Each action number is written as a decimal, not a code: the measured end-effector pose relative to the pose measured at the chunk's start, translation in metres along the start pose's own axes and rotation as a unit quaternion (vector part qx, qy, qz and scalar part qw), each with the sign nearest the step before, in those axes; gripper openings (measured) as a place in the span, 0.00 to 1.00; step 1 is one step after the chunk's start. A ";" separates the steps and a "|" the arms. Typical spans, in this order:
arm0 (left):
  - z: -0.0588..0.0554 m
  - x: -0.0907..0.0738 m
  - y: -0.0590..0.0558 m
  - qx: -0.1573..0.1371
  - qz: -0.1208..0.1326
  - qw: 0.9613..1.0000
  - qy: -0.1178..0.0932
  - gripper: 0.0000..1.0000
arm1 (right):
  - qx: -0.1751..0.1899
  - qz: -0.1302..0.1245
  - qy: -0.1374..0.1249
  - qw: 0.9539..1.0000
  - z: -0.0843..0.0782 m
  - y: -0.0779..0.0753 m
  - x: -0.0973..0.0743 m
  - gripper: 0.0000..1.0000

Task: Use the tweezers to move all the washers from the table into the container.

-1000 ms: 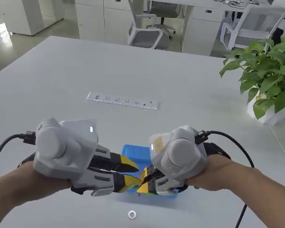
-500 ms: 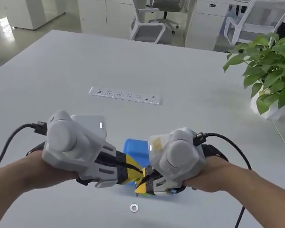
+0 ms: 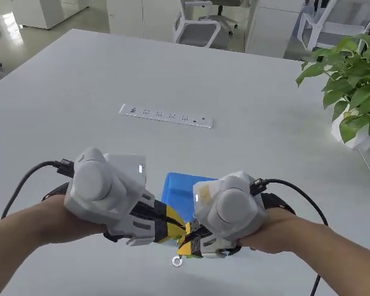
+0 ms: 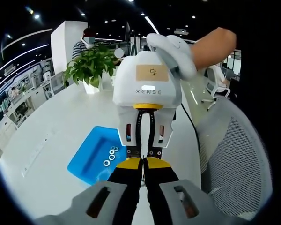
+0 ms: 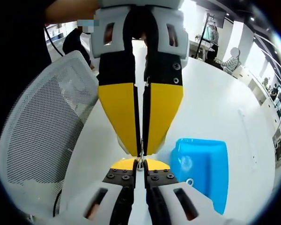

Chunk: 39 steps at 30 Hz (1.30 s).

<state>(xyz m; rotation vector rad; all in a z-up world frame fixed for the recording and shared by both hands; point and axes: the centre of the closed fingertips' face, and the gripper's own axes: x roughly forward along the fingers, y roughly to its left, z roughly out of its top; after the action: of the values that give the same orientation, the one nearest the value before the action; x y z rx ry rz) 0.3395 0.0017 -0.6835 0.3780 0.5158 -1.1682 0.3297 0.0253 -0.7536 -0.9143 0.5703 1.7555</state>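
My two grippers meet tip to tip just above the near edge of the blue container (image 3: 184, 187). The left gripper (image 3: 172, 227) has its yellow jaws pressed together on thin metal tweezers (image 5: 142, 140), which run along the gap between them. The right gripper (image 3: 186, 242) is shut on the tweezers' near end, whose forked tip shows at its jaws. Several washers (image 4: 111, 155) lie inside the container (image 4: 90, 158). One washer (image 3: 176, 261) lies on the white table just in front of the grippers, beside the container's edge (image 5: 189, 182).
A white power strip (image 3: 165, 116) lies flat farther back on the table (image 3: 80, 86). A potted plant (image 3: 351, 74) stands at the right edge. Office chairs stand beyond the far edge, and a mesh chair (image 5: 42, 122) is close behind me.
The left gripper has slid right until its jaws meet the right gripper's. The loose washer on the table has stayed put; the camera has shifted.
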 end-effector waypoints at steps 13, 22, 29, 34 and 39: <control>-0.007 0.005 -0.009 0.001 -0.012 1.000 0.013 0.06 | -0.002 0.005 -0.002 1.000 -0.005 0.006 0.007 0.09; -0.010 0.006 -0.010 -0.002 -0.015 1.000 0.018 0.06 | -0.002 0.008 -0.003 1.000 -0.005 0.006 0.010 0.09; -0.012 0.008 -0.011 -0.005 -0.017 1.000 0.020 0.06 | -0.001 0.010 -0.003 1.000 -0.007 0.007 0.012 0.09; -0.013 0.008 -0.010 -0.008 -0.017 1.000 0.019 0.06 | 0.000 0.011 -0.004 1.000 -0.008 0.007 0.013 0.09; -0.013 0.009 -0.010 -0.010 -0.019 1.000 0.019 0.06 | -0.002 0.011 -0.003 1.000 -0.008 0.007 0.013 0.09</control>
<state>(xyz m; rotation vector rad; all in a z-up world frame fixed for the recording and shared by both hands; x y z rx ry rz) 0.3303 -0.0019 -0.6989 0.3757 0.5688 -1.1941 0.3232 0.0245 -0.7695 -0.9088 0.5752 1.7797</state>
